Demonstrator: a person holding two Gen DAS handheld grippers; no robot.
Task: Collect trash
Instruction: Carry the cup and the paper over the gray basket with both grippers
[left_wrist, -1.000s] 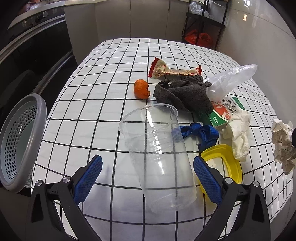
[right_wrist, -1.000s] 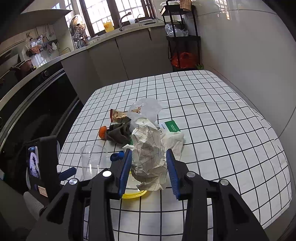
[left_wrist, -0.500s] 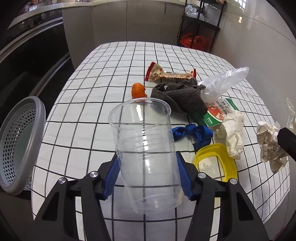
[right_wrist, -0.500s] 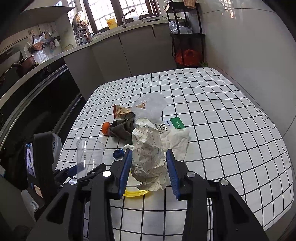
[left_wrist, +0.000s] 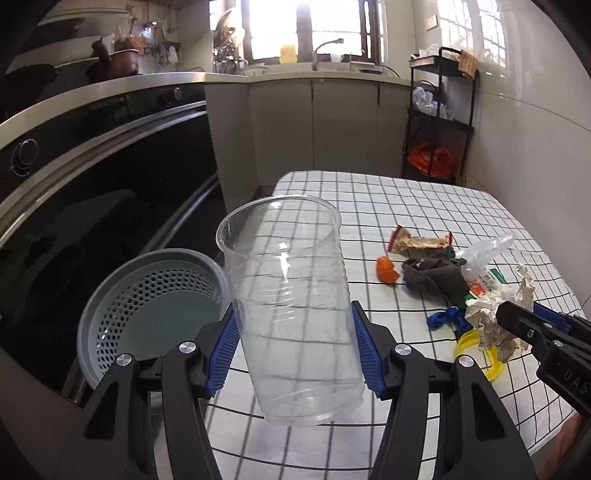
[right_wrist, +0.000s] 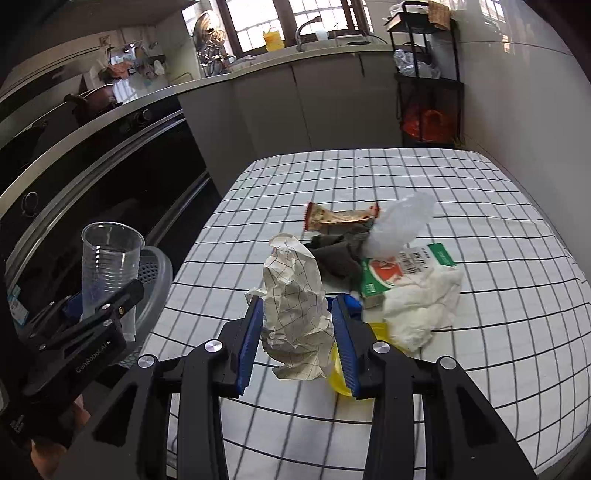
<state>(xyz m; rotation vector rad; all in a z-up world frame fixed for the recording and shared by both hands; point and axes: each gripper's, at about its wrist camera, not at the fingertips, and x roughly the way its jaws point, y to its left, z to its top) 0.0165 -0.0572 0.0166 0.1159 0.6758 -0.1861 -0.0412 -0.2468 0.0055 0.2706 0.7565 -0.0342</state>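
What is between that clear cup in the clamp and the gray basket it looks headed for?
Nothing visible. The left gripper holds the cup upright beside the table edge, and the basket sits open and empty just left of it.

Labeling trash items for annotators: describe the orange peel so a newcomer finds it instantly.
Start at the checked tablecloth and find the litter pile near its middle. The orange peel lies at the pile's left edge, beside the dark grey rag and below the snack wrapper. It is the only small, curled, bright orange scrap.
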